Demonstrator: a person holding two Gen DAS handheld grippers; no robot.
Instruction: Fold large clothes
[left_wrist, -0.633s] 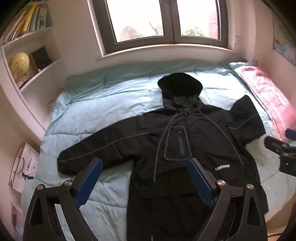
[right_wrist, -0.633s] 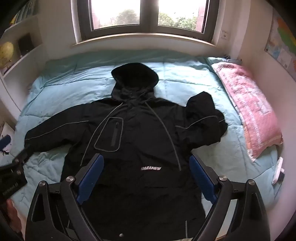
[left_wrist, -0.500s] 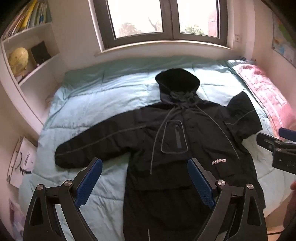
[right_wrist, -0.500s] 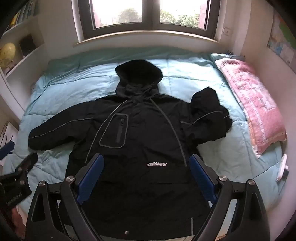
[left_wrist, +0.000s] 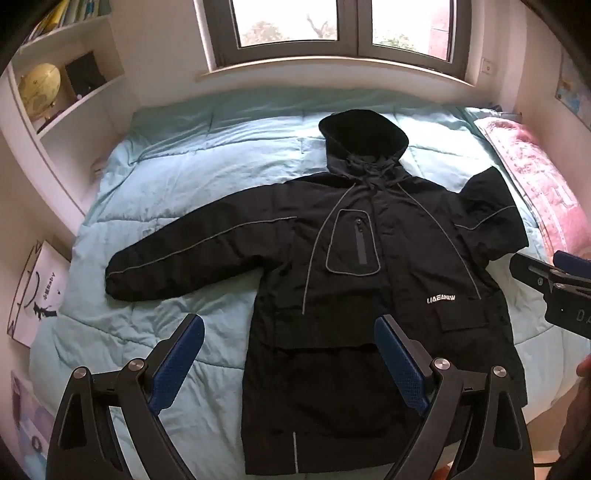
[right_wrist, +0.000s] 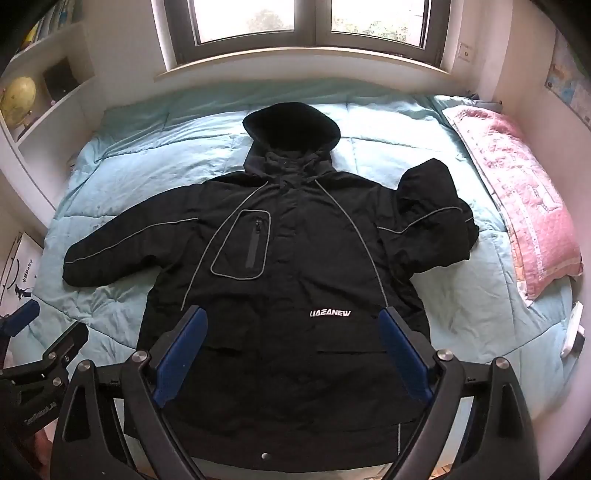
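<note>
right gripper (left_wrist: 550, 284) cut off by the frame edge, jaws unreadable; jacket (right_wrist: 295, 295) hem hidden behind gripper fingers (right_wrist: 181, 354); book (left_wrist: 55, 14) titles too small

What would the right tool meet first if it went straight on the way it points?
Probably the black jacket spread on the bed, about its lower front near the white lettering; the right tool is open and empty. Depth is uncertain.

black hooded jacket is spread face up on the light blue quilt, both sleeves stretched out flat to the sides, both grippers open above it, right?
Not quite: only one sleeve lies stretched out. In the right wrist view the jacket has its left sleeve straight on the quilt, while the right sleeve is bunched and folded back on itself. The rest stands: left gripper and right gripper are open above it.
</note>
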